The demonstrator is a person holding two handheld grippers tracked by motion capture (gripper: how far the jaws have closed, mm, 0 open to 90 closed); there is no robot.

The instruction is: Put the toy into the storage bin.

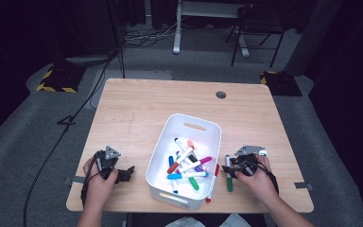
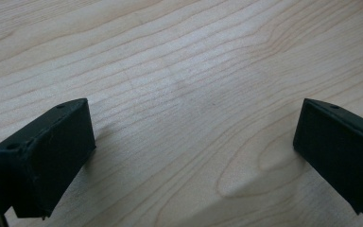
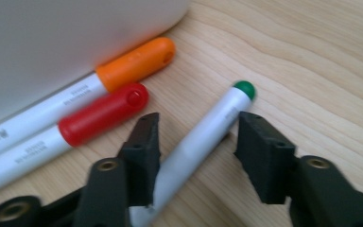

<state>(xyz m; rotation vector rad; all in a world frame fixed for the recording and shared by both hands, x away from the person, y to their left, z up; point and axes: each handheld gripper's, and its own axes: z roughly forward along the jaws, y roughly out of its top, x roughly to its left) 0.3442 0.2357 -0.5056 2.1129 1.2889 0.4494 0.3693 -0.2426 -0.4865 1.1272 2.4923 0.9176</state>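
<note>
While the left gripper (image 2: 194,156) rests wide open and empty on the light wooden desk (image 1: 137,113), left of the white plastic bin (image 1: 170,182), close the right gripper (image 3: 196,142), half open astride the white green-capped marker (image 3: 203,132) without gripping, squarely on its barrel. Count: one bin; three markers on the desk right of it, including red-capped (image 3: 101,113) and orange-capped (image 3: 134,61).

Black two-jaw tongs (image 1: 226,169) with brass-ringed screw holes, grey three-cornered top plates, trailing black cables.
</note>
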